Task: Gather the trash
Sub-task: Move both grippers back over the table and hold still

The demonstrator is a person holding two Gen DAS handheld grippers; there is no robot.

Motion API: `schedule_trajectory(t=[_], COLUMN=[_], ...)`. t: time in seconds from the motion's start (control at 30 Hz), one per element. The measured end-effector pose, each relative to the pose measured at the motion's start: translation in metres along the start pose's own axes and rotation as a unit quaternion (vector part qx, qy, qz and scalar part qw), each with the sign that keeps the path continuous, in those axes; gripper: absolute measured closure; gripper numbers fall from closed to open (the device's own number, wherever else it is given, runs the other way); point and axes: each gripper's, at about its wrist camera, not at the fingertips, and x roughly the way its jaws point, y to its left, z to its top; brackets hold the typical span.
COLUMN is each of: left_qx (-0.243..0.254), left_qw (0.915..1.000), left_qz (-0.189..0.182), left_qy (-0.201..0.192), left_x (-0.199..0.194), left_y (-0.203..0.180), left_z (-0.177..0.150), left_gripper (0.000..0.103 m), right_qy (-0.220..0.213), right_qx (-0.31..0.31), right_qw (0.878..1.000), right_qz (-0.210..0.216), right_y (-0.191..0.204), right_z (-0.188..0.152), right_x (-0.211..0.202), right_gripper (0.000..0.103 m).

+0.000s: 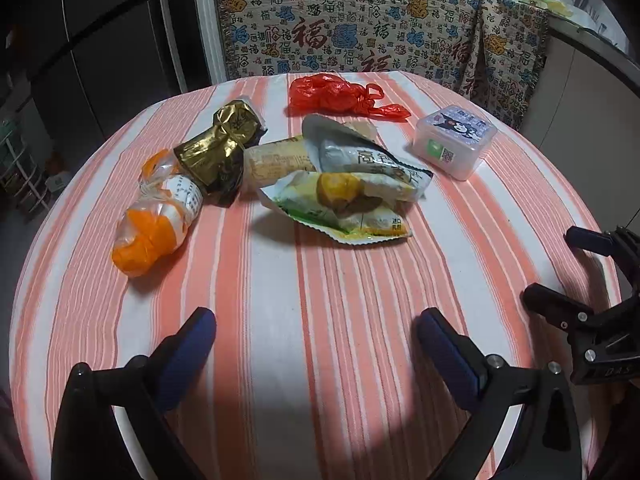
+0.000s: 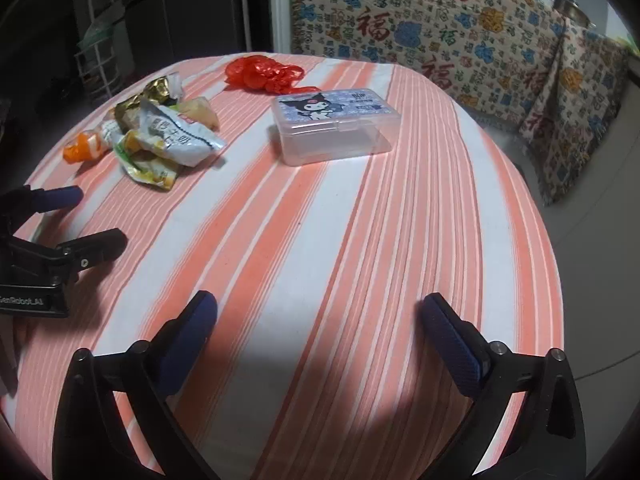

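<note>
Both the left claw point(image 1: 316, 320) and right claw point(image 2: 320, 306) hover spread and empty, the wrappers point(image 1: 340, 184) heaped ahead on the worktop point(image 1: 280, 280): light, crinkly, slippery, probably best pinched at a raised crimped edge.

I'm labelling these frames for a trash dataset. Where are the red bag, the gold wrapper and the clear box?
red bag point(image 1: 326, 94), left wrist view, on its crumpled middle
gold wrapper point(image 1: 218, 148), left wrist view, on its creased centre
clear box point(image 2: 334, 124), right wrist view, on its front lid edge
</note>
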Motion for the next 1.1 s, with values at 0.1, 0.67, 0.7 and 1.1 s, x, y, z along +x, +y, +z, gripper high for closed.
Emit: schedule_trajectory(t=[0.1,0.67,0.7,1.1], left_qx=[0.0,-0.001,-0.001,-0.002], left_qw=[1.0,1.0,1.0,1.0], left_qz=[-0.001,0.0,0.0,0.0], left_qy=[0.0,0.0,0.0,0.0], left_x=[-0.0007,-0.001,-0.0014,-0.0013], left_y=[0.0001,-0.0006,-0.0011,-0.001], left_z=[0.0004,0.0002,0.0,0.0], left_gripper=[0.0,0.0,0.0,0.0], right_qy=[0.0,0.001,0.001,0.001], right_qx=[0.002,0.006,0.006,0.006], right_qw=[1.0,1.0,1.0,1.0], right_qz=[0.002,0.007,0.007,0.007], right_y=[-0.0007,-0.0039,-0.0034,-0.0037], right_z=[-0.001,0.001,0.0008,0.0008], right_x=[-0.0022,-0.0008,-0.001,-0.0007], right_gripper=[0.0,0.0,0.0,0.0])
